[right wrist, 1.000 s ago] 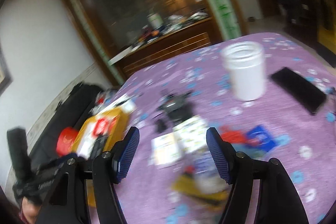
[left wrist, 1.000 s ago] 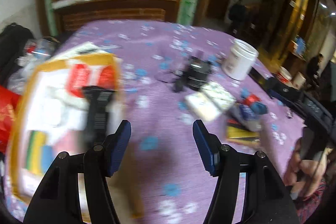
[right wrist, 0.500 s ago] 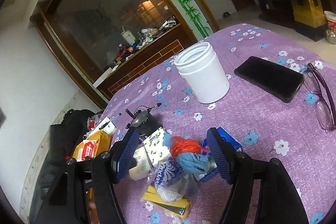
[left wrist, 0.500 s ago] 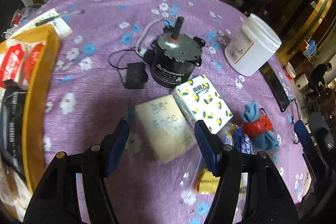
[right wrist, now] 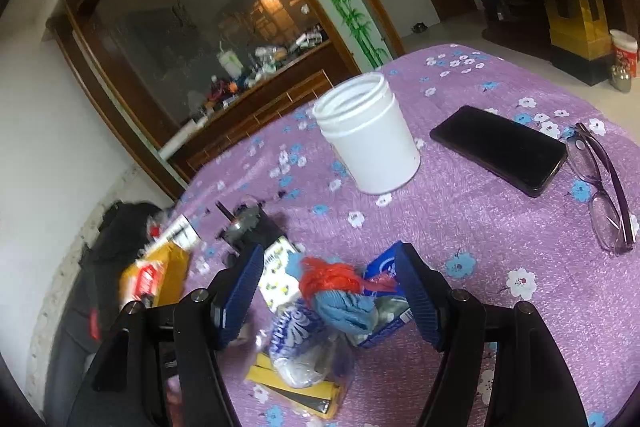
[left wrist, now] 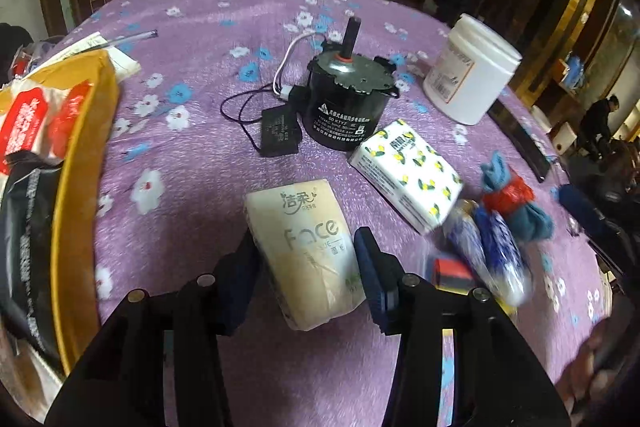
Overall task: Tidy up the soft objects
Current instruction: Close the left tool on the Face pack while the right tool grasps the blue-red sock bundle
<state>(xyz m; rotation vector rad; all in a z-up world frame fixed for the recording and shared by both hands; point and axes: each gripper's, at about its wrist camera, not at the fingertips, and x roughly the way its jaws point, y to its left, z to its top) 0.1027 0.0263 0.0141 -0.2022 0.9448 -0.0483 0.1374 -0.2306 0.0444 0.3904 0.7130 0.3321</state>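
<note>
A cream tissue pack [left wrist: 308,251] printed "Face" lies on the purple flowered cloth, between the pads of my left gripper [left wrist: 306,267]. Its jaws are closing and the pads stand right at the pack's two sides. To its right are a lemon-print tissue pack [left wrist: 404,175], a blue sock bundle [left wrist: 512,203] tied in red, and a clear bag [left wrist: 488,247] with blue-patterned contents. In the right wrist view my right gripper [right wrist: 328,287] hangs open above the sock bundle [right wrist: 344,303], apart from it. The yellow box [left wrist: 80,187] at left holds red and black packs.
A black motor [left wrist: 344,103] with a cable and small black box stands behind the tissue packs. An open white jar [right wrist: 368,139], a black phone [right wrist: 500,151] and glasses [right wrist: 604,195] lie at the right. A blue packet [right wrist: 384,263] sits under the socks.
My left gripper swung right from the yellow box, came down over the cream tissue pack and narrowed around it. My right gripper dipped toward the sock bundle, still open.
</note>
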